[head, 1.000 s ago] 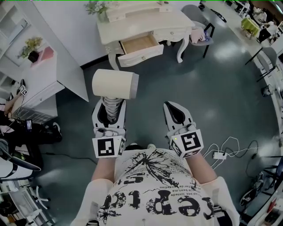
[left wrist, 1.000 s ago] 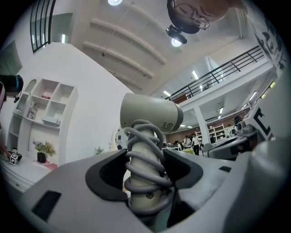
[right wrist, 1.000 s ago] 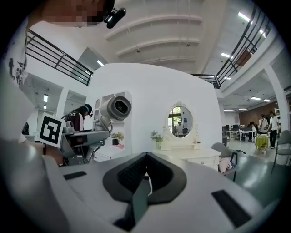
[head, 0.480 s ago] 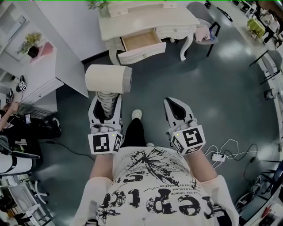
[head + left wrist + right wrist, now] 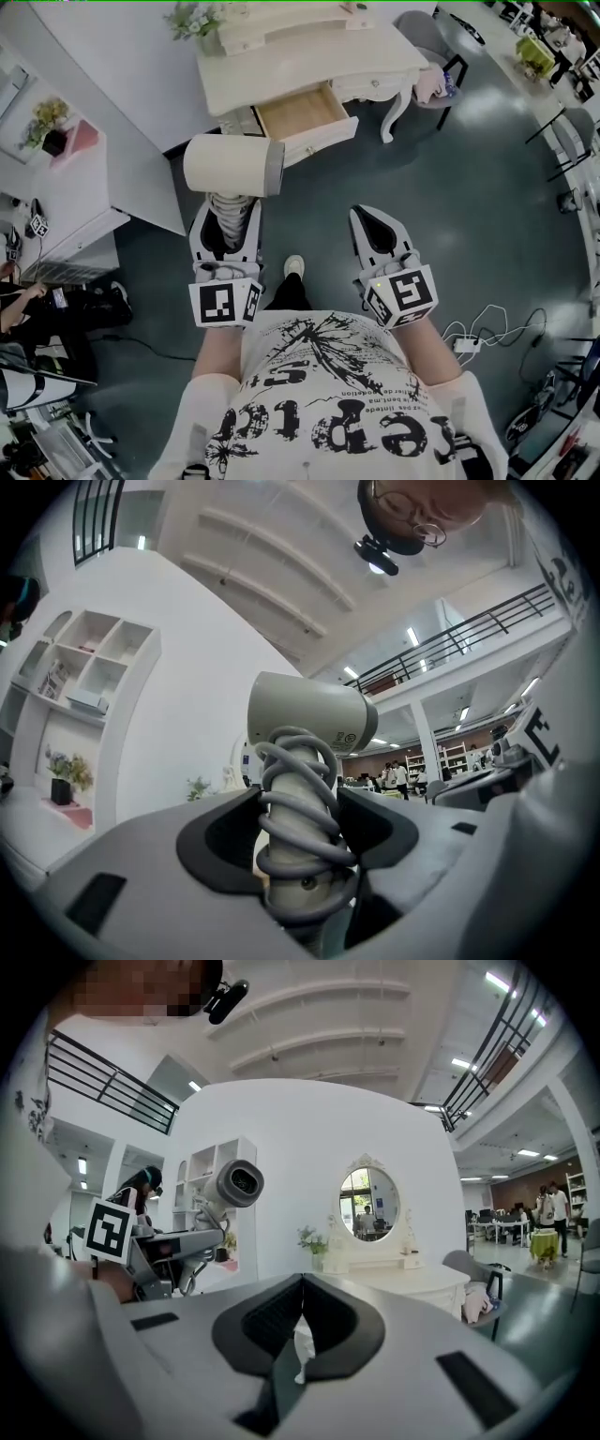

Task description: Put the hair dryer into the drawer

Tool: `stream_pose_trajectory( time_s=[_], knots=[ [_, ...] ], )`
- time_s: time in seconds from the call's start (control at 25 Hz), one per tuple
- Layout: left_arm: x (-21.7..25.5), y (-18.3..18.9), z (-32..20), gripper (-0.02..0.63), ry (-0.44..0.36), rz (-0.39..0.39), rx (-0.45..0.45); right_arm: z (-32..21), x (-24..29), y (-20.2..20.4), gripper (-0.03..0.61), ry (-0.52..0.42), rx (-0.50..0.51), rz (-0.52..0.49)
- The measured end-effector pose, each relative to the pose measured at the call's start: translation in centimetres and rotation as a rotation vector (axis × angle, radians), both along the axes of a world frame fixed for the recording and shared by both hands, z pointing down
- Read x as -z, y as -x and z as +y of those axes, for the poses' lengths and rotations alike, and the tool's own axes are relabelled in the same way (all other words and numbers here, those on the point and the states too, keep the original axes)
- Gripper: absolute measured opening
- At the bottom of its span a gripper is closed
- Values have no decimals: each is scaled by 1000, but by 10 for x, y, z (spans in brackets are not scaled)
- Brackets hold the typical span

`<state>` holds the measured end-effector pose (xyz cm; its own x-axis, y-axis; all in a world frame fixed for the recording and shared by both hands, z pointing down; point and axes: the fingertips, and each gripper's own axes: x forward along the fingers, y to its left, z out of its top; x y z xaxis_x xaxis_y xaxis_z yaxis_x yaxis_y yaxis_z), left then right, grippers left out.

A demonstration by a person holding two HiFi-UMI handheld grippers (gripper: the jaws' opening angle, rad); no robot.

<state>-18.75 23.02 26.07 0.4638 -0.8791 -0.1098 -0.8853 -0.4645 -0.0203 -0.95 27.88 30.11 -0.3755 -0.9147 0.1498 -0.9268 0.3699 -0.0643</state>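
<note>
A cream hair dryer [image 5: 231, 166] stands upright with its grey cord wound round the handle [image 5: 298, 827]. My left gripper [image 5: 225, 234] is shut on that handle, so the barrel [image 5: 309, 716] rises above the jaws. In the head view the dryer hangs just short of the open wooden drawer [image 5: 302, 112] of the cream dressing table [image 5: 375, 58]. My right gripper [image 5: 375, 234] is beside it on the right, shut and empty, its pads meeting tip to tip [image 5: 298, 1312]. From the right gripper view, the dryer [image 5: 234, 1185] shows at left.
A white partition and shelf unit [image 5: 84, 178] stand at left. A chair with clothes [image 5: 433, 75] sits right of the dressing table, whose oval mirror [image 5: 367, 1202] faces me. A plant [image 5: 197, 21] stands on the table. Cables [image 5: 487, 328] lie on the floor at right.
Both grippers and the dryer have moved forward toward the dressing table. The open drawer now lies closer, just beyond the dryer's barrel. Grip on the handle is unchanged.
</note>
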Motion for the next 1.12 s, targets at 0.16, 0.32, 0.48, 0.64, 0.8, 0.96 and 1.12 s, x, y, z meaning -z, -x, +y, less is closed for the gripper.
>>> stream_pose_trajectory(
  time_s=[0.16,0.32,0.48,0.64,0.8,0.96,1.12],
  knots=[
    [3,6,-68,262,-12,-11,-27,-66,2,10,17,2,-31,10],
    [10,10,-131,262,-20,-13,-59,-127,7,16,17,6,-73,2],
    [6,14,-173,262,-9,-5,-82,-168,5,18,17,23,-95,12],
    [-9,12,-199,262,24,-9,-94,-194,-6,18,17,44,-101,33],
    [-18,7,-221,262,38,-11,-87,-220,-15,16,17,66,-71,38],
    [-24,-1,-246,262,43,-18,-47,-254,-22,10,17,66,-19,32],
    [-29,-15,-274,262,47,-35,8,-296,-25,-2,17,54,51,27]
  ],
)
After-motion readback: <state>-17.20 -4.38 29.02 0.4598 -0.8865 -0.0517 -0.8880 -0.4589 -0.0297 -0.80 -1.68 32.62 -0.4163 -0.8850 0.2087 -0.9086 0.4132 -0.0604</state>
